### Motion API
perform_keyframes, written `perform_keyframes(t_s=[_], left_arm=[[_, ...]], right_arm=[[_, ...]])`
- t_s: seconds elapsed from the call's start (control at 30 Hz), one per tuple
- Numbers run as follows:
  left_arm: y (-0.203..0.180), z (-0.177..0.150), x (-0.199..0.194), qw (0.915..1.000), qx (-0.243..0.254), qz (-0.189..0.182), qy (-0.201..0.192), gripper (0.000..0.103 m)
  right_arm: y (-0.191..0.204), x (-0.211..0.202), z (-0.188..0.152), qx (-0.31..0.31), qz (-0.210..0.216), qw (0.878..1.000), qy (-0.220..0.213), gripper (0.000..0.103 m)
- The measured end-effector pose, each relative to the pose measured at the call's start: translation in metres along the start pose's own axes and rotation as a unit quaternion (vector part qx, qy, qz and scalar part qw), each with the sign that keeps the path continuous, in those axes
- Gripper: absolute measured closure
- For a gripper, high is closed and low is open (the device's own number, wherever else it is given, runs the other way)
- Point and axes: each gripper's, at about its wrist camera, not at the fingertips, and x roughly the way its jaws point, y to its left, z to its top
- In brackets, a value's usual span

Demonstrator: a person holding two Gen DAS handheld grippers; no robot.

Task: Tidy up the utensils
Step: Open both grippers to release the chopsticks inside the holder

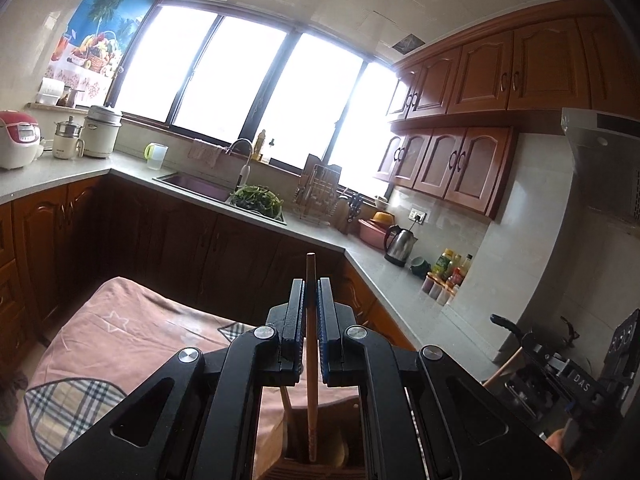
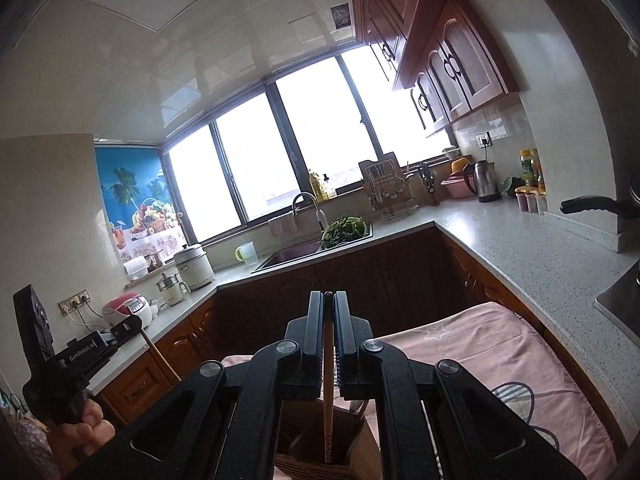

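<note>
In the left wrist view my left gripper (image 1: pixel 311 282) is shut on a wooden chopstick (image 1: pixel 311 266). The stick runs down between the jaws into a wooden utensil holder (image 1: pixel 340 451) below. My right gripper (image 2: pixel 328 295) is likewise shut on another chopstick (image 2: pixel 328 420), whose lower end is inside the same holder (image 2: pixel 296 454). The holder stands on a pink cloth (image 2: pixel 480 344). In the right wrist view the left gripper (image 2: pixel 134 322) appears at the far left with its chopstick (image 2: pixel 160 356), held by a hand (image 2: pixel 88 424).
An L-shaped grey countertop (image 1: pixel 352 248) over dark wooden cabinets rings the space. It carries a sink (image 1: pixel 192 184) with greens (image 1: pixel 256 200), a dish rack (image 1: pixel 320 192), a kettle (image 1: pixel 400 244) and a rice cooker (image 1: pixel 18 138). A pan handle (image 2: pixel 592 204) juts out at right.
</note>
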Motion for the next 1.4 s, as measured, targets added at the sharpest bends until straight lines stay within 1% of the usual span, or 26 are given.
perform_keyframes(t_s=[0.17, 0.3, 0.5, 0.7, 0.77, 0.83, 1.2, 1.27, 1.33, 1.4], left_arm=[[0.005, -0.025, 0.024, 0.9999, -0.004, 0.011, -0.004, 0.098], [0.015, -0.049, 0.032, 0.9998, -0.011, 0.014, -0.008, 0.098], [0.021, -0.079, 0.048, 0.9997, -0.006, 0.019, 0.013, 0.098], [0.023, -0.098, 0.062, 0.9988, -0.003, 0.018, 0.047, 0.098], [0.023, -0.102, 0.065, 0.9983, 0.0, 0.015, 0.056, 0.098], [0.021, -0.104, 0.066, 0.9981, 0.004, 0.013, 0.06, 0.098], [0.022, -0.099, 0.066, 0.9971, -0.003, 0.005, 0.076, 0.098], [0.022, -0.098, 0.066, 0.9971, -0.003, 0.006, 0.076, 0.098], [0.022, -0.096, 0.063, 0.9971, -0.002, 0.008, 0.075, 0.098], [0.021, -0.095, 0.061, 0.9971, -0.003, 0.009, 0.076, 0.095]], right_arm=[[-0.007, 0.024, -0.017, -0.004, -0.007, 1.0, 0.008, 0.098], [-0.012, 0.036, -0.038, -0.009, -0.013, 1.0, 0.013, 0.098], [-0.021, 0.049, -0.064, 0.005, -0.018, 0.999, 0.031, 0.098], [-0.025, 0.058, -0.077, 0.013, -0.019, 0.998, 0.053, 0.098], [-0.025, 0.062, -0.08, 0.015, -0.018, 0.998, 0.062, 0.098], [-0.026, 0.063, -0.082, 0.014, -0.022, 0.998, 0.063, 0.098], [-0.031, 0.066, -0.081, 0.029, -0.021, 0.996, 0.078, 0.097], [-0.032, 0.067, -0.08, 0.032, -0.02, 0.996, 0.081, 0.093], [-0.034, 0.067, -0.079, 0.036, -0.016, 0.996, 0.084, 0.092], [-0.036, 0.066, -0.079, 0.039, -0.017, 0.996, 0.084, 0.09]])
